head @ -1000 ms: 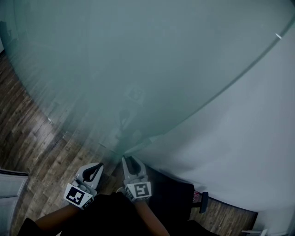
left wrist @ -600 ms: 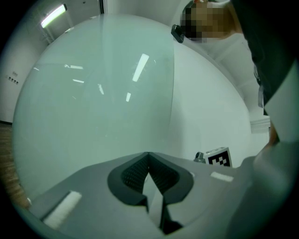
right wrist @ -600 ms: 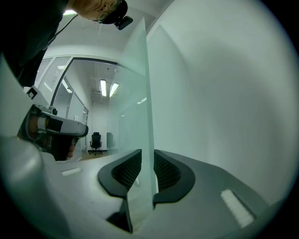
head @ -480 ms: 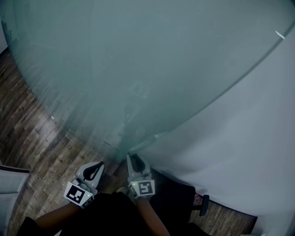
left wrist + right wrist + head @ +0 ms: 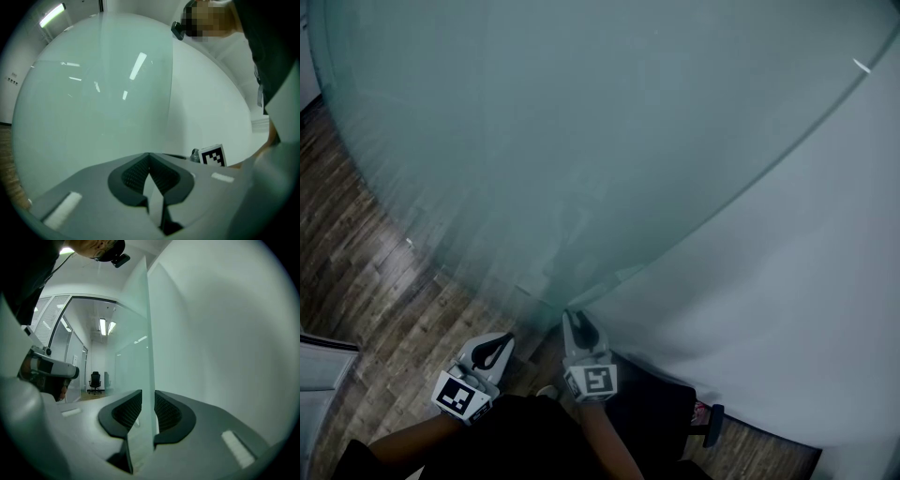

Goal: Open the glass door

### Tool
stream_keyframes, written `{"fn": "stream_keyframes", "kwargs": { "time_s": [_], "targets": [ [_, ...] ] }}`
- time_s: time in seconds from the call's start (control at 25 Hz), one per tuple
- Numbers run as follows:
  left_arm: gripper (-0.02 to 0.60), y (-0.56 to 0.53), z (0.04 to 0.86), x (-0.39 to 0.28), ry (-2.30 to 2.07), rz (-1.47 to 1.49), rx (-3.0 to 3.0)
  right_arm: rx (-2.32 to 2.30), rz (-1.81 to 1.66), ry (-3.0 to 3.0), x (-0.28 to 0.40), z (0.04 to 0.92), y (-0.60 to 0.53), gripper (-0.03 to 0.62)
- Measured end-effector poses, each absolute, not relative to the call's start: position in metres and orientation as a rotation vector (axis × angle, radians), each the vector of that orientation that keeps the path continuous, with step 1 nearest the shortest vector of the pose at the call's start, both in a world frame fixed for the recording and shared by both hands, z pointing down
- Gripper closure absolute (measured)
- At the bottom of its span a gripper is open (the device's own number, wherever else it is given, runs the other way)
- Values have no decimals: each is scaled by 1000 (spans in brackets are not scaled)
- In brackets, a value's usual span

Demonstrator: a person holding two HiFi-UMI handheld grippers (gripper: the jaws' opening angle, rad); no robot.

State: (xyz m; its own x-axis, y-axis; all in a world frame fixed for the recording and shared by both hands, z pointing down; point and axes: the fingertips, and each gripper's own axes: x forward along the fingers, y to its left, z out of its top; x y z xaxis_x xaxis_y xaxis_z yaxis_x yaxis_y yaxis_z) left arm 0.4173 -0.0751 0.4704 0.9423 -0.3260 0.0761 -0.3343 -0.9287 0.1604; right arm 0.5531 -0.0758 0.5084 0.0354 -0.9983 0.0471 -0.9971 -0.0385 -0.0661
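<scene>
Frosted, smooth glass door; wood-grain floor; matt wht wall.

Glass door stands ahead, across the top and left of the head view; wall lies to its right. The door's free edge sits between the jaws of the right gripper, one pad on each face. Left gripper is just left of it, facing the glass (jaws together, nothing between). Floor lies below. Chair stands far back, left of the door edge.
</scene>
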Motion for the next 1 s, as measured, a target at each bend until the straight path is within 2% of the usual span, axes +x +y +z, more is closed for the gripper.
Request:
{"fn": "stream_keyframes", "kwargs": {
  "time_s": [1.0],
  "targets": [
    [581, -82, 470, 411, -626, 63, 2884, -2233, -106, 2179, 578, 504, -93, 503]
  ]
}}
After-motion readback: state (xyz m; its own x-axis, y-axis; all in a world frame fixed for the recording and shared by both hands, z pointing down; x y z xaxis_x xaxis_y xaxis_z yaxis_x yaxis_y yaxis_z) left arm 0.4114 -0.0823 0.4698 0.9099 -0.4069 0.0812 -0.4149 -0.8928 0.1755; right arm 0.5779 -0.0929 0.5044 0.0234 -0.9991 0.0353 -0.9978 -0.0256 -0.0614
